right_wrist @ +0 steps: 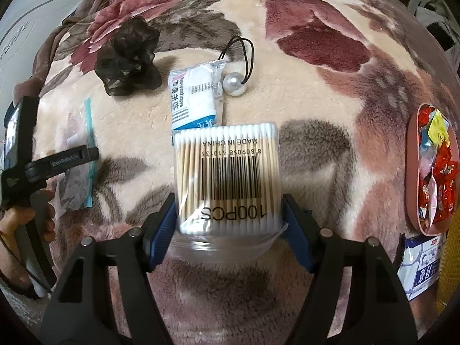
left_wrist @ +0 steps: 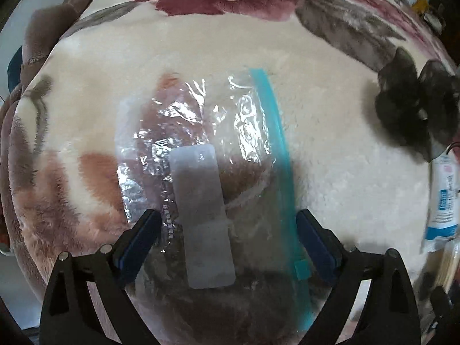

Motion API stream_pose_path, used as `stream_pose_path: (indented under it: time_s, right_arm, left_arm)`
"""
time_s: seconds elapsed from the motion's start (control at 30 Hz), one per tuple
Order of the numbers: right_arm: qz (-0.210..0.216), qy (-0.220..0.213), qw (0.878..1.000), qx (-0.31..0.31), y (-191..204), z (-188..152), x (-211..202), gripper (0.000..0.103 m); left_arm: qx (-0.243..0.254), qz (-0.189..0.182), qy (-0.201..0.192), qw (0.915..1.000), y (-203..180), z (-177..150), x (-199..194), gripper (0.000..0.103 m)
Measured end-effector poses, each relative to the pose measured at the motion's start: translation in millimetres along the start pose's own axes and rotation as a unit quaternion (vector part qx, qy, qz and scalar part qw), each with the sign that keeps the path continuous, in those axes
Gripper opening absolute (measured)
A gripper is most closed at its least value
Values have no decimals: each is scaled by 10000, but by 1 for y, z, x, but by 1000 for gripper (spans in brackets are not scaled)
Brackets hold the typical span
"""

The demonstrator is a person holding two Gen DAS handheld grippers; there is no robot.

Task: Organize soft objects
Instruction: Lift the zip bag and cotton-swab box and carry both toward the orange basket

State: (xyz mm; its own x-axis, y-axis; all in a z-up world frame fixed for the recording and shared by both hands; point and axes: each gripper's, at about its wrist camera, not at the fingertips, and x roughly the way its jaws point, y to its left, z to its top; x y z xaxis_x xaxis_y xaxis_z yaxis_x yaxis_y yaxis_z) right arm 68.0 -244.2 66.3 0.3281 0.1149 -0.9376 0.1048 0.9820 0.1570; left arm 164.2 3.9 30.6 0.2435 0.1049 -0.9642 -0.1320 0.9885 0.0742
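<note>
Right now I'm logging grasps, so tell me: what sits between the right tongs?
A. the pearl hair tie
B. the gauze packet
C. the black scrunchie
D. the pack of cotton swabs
D: the right tongs have a finger against each side of the swab pack, while the scrunchie, pearl tie and gauze packet lie farther off on the blanket.

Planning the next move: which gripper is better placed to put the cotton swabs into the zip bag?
Right. The right gripper already brackets the cotton swab pack, while the left gripper is open over the zip bag, placed to steady it.
</note>
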Motion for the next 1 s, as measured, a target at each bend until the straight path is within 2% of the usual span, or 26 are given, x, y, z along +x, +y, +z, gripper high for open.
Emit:
stream_pose_path:
  time_s: [0.23,0.3,0.33,0.37,0.4,0.43,0.47,0.53,0.57,0.7,0.77,1.0]
  right_arm:
    - [5,6,10000,1,0,0,3,72]
    - [17,8,10000,10,0,0,3,72]
    - [23,9,10000,12,0,0,2,72]
    - [27,8,10000,15,-1,0,2,72]
    - [25,7,10000,18,-1,0,2,72]
    - [24,7,10000,22,-2,0,1,72]
    - [22,7,10000,25,-2,0,1,72]
    - [19,4,10000,26,-2,-1,1,72]
    - [20,-2,10000,28,-2,-1,0,72]
    - [28,-25,10000,40,-1,-3,-4,72]
    - [38,-44,10000,38,1,-5,-6,72]
    - [108,-178,9998,-37,12,-18,-27,71]
  left_arm:
    - [37,-3,-43,10000,-18,2,-7,96]
    - [157,309,-5,9994,-22,1,-3,97]
    - [136,346,-7,9993,-19,-2,-3,96]
    - [7,199,-50,9998,-15,-2,-3,85]
    - [-164,-4,-53,9999,-10,-2,-3,80]
    - [-213,-44,-16,9998,-5,-3,-3,69]
    - [-211,-31,-25,9998,-3,-5,-5,43]
    - [-184,29,-12,9998,6,-6,-9,4]
    - [-250,-38,6,9997,12,-7,-10,3]
    - [-537,-701,29,9961,36,-15,-20,0]
    - [-557,-886,5,9945,45,-22,-27,0]
    - [-460,-1081,-240,9928,51,-40,-61,0]
